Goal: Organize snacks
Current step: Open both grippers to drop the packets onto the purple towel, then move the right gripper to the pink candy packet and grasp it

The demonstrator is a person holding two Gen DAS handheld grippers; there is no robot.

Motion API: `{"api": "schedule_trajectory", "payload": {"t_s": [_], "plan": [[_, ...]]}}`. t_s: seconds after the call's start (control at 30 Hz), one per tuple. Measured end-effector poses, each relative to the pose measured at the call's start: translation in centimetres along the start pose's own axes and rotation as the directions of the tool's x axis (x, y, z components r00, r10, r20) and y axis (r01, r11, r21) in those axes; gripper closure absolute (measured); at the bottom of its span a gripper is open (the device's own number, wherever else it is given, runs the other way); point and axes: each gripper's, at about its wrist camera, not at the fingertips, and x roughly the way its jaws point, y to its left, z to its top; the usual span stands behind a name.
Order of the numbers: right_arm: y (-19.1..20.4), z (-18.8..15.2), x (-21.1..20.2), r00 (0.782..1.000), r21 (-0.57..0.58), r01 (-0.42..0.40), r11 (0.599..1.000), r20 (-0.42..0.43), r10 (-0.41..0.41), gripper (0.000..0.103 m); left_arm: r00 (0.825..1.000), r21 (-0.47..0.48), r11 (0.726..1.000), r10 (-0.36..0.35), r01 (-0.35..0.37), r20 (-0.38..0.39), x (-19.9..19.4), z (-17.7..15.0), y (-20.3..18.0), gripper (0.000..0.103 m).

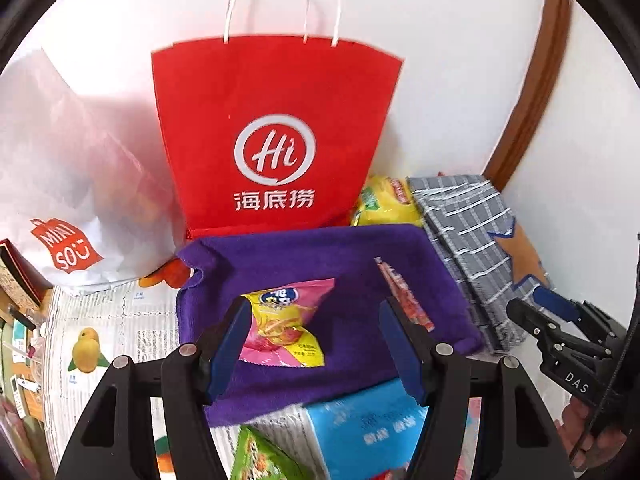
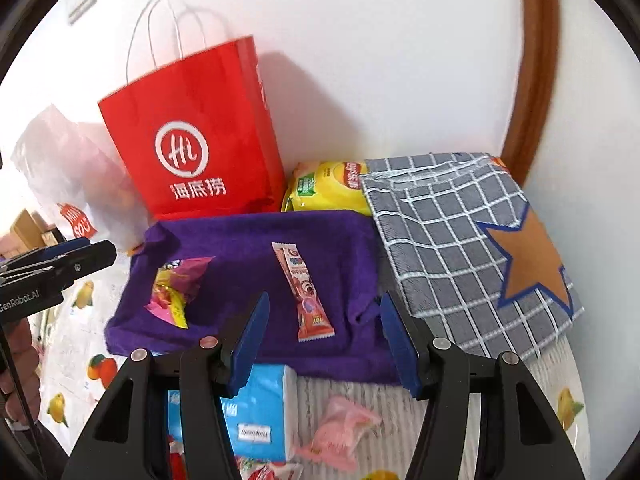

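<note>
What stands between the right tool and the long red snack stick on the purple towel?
Nothing visible does. The long red snack stick lies bare on the purple towel, just ahead of the open, empty right tool.

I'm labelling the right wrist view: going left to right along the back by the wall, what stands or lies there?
White plastic bag → red paper bag → yellow chip bag → grey checked cloth.
</note>
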Motion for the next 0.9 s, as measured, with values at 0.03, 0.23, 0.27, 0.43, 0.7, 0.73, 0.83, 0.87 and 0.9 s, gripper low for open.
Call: {"api": "schedule_trajectory", "payload": {"t_s": [0.03,0.23,0.27,0.43,0.7,0.73,0.83,0.87,0.9], "plan": [[-0.1,-0.4,-0.7,1.000,0.003,0.006,1.000,0.011,-0.006,0.045,1.000,0.002,1.000,-0.004,0.004,0.005,-0.6,-0.2,-0.1,0.039],[-0.6,-2.5,-3.7,0.998,-0.018,0.051,0.999,0.039,-0.051,0.045,0.999,-0.003,1.000,0.010,-0.010,0.034,-3.7,-1.9,-0.4,0.039],[-0.7,-2.8,-4.2,0.997,-0.016,0.060,0.998,0.047,-0.059,0.045,0.999,-0.006,1.000,0.013,-0.013,0.036,-4.1,-2.2,-0.4,0.039],[-1.2,-4.6,-6.0,1.000,-0.003,0.011,1.000,0.028,-0.011,0.045,0.999,-0.025,0.999,0.027,-0.026,0.038,-6.0,-4.2,-0.1,0.039],[-0.9,-7.1,-8.3,0.999,-0.012,-0.007,1.000,0.034,0.008,0.045,0.998,-0.027,0.999,0.038,-0.037,0.042,-8.3,-6.8,-0.1,0.039],[-1.1,-7.4,-8.5,1.000,-0.002,-0.018,1.000,0.025,0.018,0.045,0.998,-0.028,0.999,0.036,-0.035,0.045,-8.6,-7.1,-0.1,0.039],[-1.5,-8.0,-8.6,1.000,0.003,-0.016,1.000,0.017,0.016,0.046,0.998,-0.033,0.999,0.042,-0.040,0.046,-9.2,-7.7,0.0,0.039],[-1.5,-8.2,-8.7,1.000,0.002,-0.015,1.000,0.014,0.015,0.046,0.998,-0.036,0.999,0.043,-0.041,0.046,-9.3,-7.9,0.1,0.039],[-1.6,-8.4,-8.6,1.000,0.000,-0.018,1.000,0.006,0.018,0.046,0.998,-0.039,0.998,0.045,-0.043,0.048,-9.5,-8.2,0.2,0.039]]}}
